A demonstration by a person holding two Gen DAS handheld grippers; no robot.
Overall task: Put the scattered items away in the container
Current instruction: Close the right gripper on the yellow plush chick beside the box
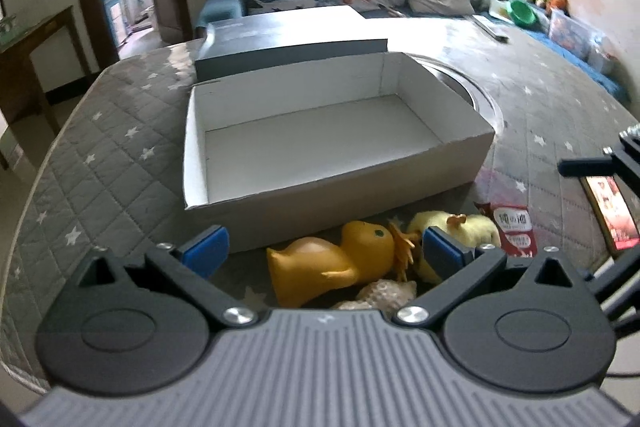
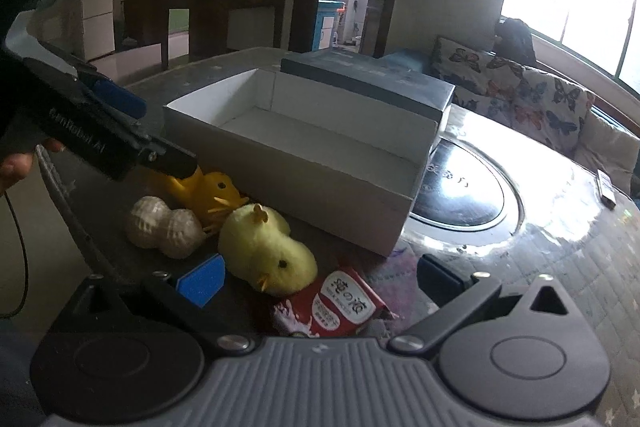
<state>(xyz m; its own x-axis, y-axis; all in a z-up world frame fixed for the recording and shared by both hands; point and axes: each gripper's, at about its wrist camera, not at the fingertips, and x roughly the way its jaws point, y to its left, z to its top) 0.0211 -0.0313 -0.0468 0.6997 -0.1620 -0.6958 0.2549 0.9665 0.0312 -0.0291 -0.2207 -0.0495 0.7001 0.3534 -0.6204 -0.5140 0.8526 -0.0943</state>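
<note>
So we've got the white box (image 1: 336,131) sitting open on the quilted bench (image 1: 112,147), empty inside, with its dark lid (image 1: 288,43) right behind it. All the loose stuff is bunched along the box's near wall: orange rubber duck (image 1: 332,271) on its side, fuzzy yellow chick (image 2: 264,251), peanut toy (image 2: 164,227) and a red snack packet (image 2: 332,307). Our left gripper (image 1: 324,251) has its jaws spread wide around the duck, not touching. Right gripper (image 2: 320,279) jaws are spread too, over the packet and chick. The bench edge drops off close on the left.
</note>
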